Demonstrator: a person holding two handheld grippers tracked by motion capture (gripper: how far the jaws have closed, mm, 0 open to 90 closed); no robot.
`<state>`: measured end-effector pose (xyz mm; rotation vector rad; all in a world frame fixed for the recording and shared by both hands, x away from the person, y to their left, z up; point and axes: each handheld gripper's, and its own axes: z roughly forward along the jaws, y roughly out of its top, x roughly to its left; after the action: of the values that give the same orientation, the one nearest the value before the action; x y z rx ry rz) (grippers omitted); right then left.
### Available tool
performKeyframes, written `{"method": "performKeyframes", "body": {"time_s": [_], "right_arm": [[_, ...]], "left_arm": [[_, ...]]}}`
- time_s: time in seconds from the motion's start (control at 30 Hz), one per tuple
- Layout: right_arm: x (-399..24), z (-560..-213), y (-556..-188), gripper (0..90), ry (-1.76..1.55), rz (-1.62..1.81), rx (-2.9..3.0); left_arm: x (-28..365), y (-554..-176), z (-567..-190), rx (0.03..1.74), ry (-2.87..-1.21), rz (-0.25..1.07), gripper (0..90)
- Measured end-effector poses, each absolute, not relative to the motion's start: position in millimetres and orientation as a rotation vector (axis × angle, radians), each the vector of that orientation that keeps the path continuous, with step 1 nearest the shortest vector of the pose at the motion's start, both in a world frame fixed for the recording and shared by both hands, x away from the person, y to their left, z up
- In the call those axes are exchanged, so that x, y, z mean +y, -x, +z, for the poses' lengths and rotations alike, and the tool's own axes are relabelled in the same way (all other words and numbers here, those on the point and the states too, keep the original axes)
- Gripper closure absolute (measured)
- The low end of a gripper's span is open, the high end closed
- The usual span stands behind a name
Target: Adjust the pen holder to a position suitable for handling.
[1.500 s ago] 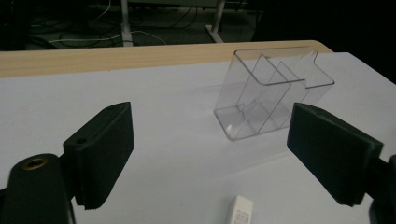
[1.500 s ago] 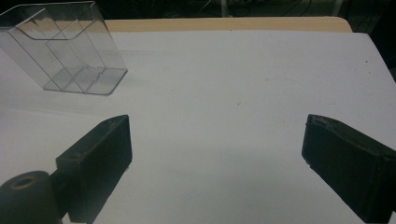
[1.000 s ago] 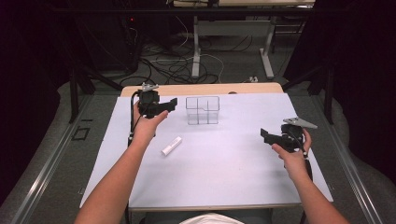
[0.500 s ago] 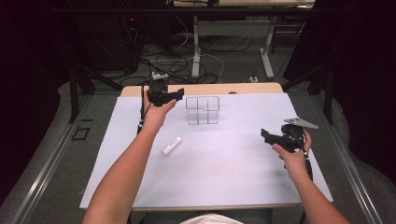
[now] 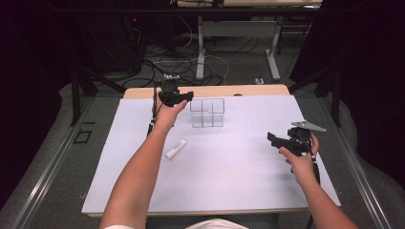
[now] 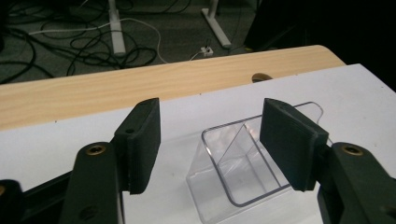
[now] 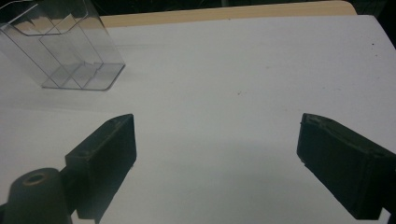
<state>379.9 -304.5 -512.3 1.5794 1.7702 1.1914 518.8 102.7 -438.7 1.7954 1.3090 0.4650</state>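
In the middle top of the high view, a clear box point(image 5: 207, 112) with little walls inside stands empty on the white tabletop point(image 5: 229, 181). The left tongs point(image 5: 177, 98) hang just beside it, spread wide. A small white block point(image 5: 175, 149) lies lower left. The right tongs point(image 5: 282, 141), also wide, hover well apart. Cables point(image 5: 191, 62) lie on the floor behind.
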Motion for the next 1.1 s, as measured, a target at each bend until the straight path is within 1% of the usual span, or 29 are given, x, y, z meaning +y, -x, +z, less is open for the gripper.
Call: {"method": "performKeyframes", "body": {"time_s": [0.1,0.13,0.3,0.5,0.9,1.0,1.1], "right_arm": [[-305,-514,-381,11.6,-1.583,1.191,1.774],[-306,-514,-381,11.6,-1.583,1.188,1.776],[-307,-515,-382,11.6,-1.574,1.186,1.780],[-306,-516,-381,11.6,-1.595,1.189,1.778],[-306,-519,-383,11.6,-1.581,1.182,1.805],[-305,-520,-383,11.7,-1.588,1.184,1.803],[-305,-520,-383,11.9,-1.584,1.184,1.808]], "left_arm": [[101,-523,-444,1.343,-1.799,0.467,40.4],[101,-525,-448,1.361,-1.804,0.443,41.0],[98,-527,-455,1.401,-1.827,0.421,44.2],[93,-529,-465,1.416,-1.827,0.383,46.3],[88,-534,-481,1.455,-1.834,0.303,57.4],[88,-534,-482,1.473,-1.810,0.262,61.5],[87,-533,-483,1.471,-1.815,0.264,64.1]]}}
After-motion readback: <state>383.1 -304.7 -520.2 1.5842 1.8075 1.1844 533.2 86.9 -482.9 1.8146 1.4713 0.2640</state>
